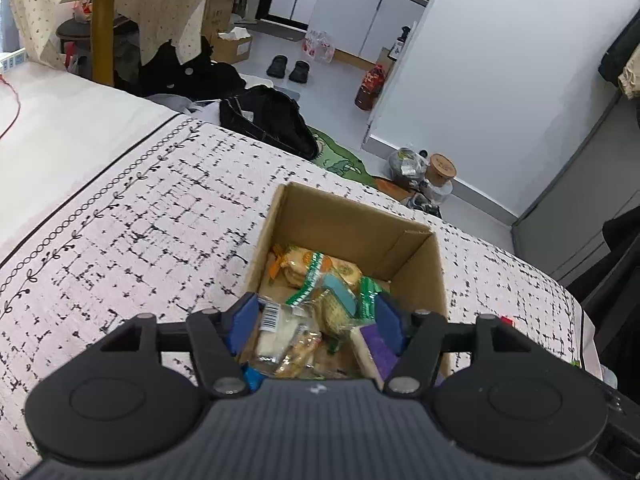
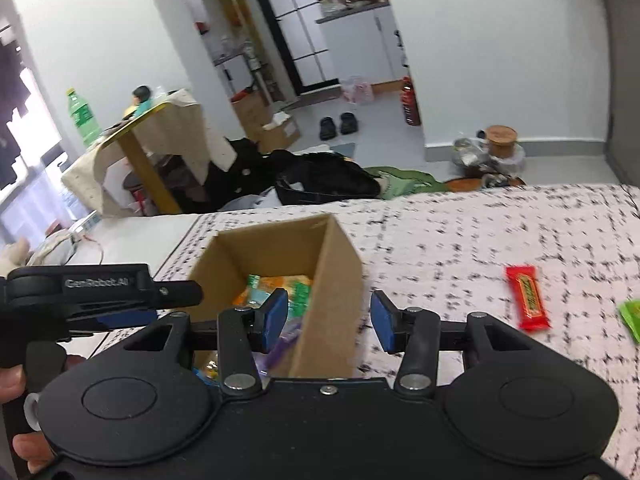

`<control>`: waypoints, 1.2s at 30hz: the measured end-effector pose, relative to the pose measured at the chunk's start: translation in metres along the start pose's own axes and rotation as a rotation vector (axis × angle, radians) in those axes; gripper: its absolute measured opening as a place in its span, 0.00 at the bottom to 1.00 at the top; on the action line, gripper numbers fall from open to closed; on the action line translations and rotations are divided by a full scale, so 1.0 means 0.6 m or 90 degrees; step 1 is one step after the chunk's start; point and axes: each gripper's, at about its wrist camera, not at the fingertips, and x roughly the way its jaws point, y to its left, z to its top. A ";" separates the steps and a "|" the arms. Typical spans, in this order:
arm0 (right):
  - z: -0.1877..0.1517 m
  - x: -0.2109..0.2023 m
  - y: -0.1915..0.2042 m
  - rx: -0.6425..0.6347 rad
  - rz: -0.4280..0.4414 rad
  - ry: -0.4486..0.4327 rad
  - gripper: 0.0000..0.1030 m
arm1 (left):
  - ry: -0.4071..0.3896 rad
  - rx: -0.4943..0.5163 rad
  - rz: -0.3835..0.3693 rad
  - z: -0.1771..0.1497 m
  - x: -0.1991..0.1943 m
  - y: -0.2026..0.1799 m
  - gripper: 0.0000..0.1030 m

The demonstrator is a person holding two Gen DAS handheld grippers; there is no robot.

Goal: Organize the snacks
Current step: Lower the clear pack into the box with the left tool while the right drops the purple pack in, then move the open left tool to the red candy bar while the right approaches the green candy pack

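An open cardboard box (image 1: 344,220) stands on the patterned bed cover and holds several wrapped snacks (image 1: 316,280). My left gripper (image 1: 316,320) is open and empty, hovering just above the box's near side. The box also shows in the right wrist view (image 2: 332,280). My right gripper (image 2: 330,316) is open and empty, its jaws straddling the box's right wall. A red snack bar (image 2: 527,298) and a green packet (image 2: 630,318) lie on the cover to the right. The left gripper (image 2: 100,292) shows left of the box.
The white, black-patterned bed cover (image 1: 140,220) ends at the far edge. Beyond lie a black bag (image 1: 268,120), a green mat, jars (image 1: 440,168), slippers (image 1: 288,68) and a cloth-draped wooden table (image 2: 140,144) with a green bottle (image 2: 82,116).
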 end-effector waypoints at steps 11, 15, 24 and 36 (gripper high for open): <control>-0.019 -0.029 -0.051 0.044 -0.037 -0.004 0.48 | 0.001 0.024 -0.030 -0.015 -0.007 -0.040 0.73; -0.025 -0.045 -0.076 0.058 -0.059 -0.011 0.56 | -0.009 0.055 -0.033 -0.026 -0.011 -0.070 0.84; -0.037 -0.080 -0.135 0.091 -0.116 -0.027 0.80 | 0.000 0.099 -0.062 -0.044 -0.006 -0.137 0.91; -0.047 -0.110 -0.197 0.118 -0.172 -0.043 0.88 | 0.004 0.130 -0.108 -0.055 0.016 -0.210 0.92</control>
